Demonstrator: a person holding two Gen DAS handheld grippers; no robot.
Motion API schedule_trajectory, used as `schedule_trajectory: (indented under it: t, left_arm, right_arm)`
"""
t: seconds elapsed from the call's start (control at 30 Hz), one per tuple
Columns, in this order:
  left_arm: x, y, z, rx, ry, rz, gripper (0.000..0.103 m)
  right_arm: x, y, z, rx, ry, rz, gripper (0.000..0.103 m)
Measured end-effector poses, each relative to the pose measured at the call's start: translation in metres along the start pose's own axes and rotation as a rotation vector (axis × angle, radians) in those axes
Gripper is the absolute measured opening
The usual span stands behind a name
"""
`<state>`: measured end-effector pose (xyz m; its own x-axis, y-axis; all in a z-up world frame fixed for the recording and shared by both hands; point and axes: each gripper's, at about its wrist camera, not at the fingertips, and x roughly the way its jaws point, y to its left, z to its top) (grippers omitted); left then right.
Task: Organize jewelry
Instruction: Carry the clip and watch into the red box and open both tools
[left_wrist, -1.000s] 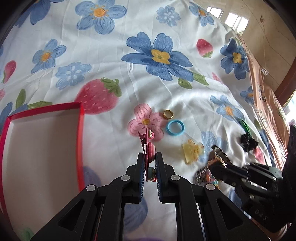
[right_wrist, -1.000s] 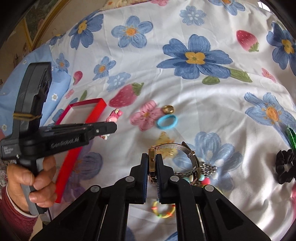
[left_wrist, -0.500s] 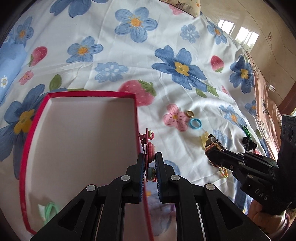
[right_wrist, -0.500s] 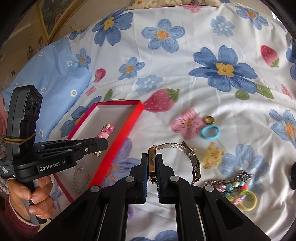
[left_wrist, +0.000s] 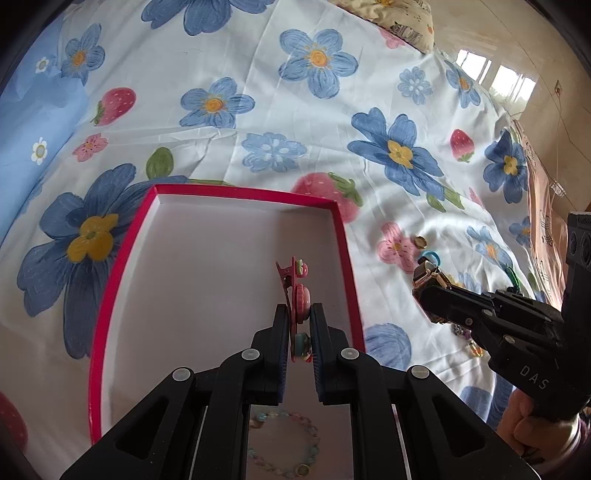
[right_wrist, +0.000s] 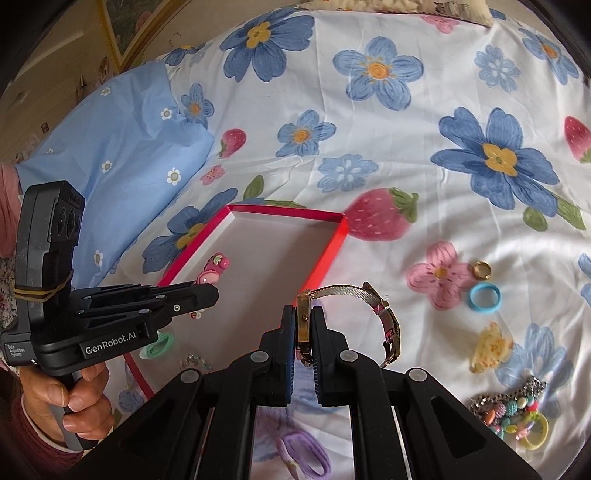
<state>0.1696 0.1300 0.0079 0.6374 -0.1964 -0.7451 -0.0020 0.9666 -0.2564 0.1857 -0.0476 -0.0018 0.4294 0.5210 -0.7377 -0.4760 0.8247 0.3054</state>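
Note:
My left gripper is shut on a pink hair clip with small charms and holds it over the white inside of the red-rimmed box. The clip also shows in the right wrist view, above the box. My right gripper is shut on a gold mesh-band watch and holds it just right of the box's right wall. In the left wrist view the watch shows at the right gripper's tip.
A bead bracelet and a green hair tie lie in the box. On the flowered bedsheet lie a gold ring, blue ring, yellow claw clip, bracelet pile and purple scrunchie. A blue pillow lies far left.
Both grippers have moved left: the left one with the clip now hangs over the box's inside instead of its right wall, and the right one with the watch has come up to the box's right side.

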Motion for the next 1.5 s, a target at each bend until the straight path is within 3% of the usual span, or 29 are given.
schedule_trajectory:
  t: [0.43, 0.97, 1.27, 1.5]
  left_arm:
    - [0.020, 0.038, 0.024, -0.027, 0.007, 0.074, 0.010]
    - [0.092, 0.066, 0.050, -0.006, 0.095, 0.172, 0.011]
    - [0.103, 0.069, 0.050, -0.005, 0.106, 0.180, 0.011]
    - [0.098, 0.070, 0.048, -0.019, 0.096, 0.198, 0.022]
  right_arm:
    - [0.050, 0.032, 0.034, -0.062, 0.019, 0.051, 0.007]
    - [0.139, 0.034, 0.047, -0.097, 0.141, 0.028, 0.007]
    - [0.151, 0.032, 0.043, -0.101, 0.160, 0.036, 0.012]
    - [0.148, 0.031, 0.044, -0.087, 0.153, 0.055, 0.013]
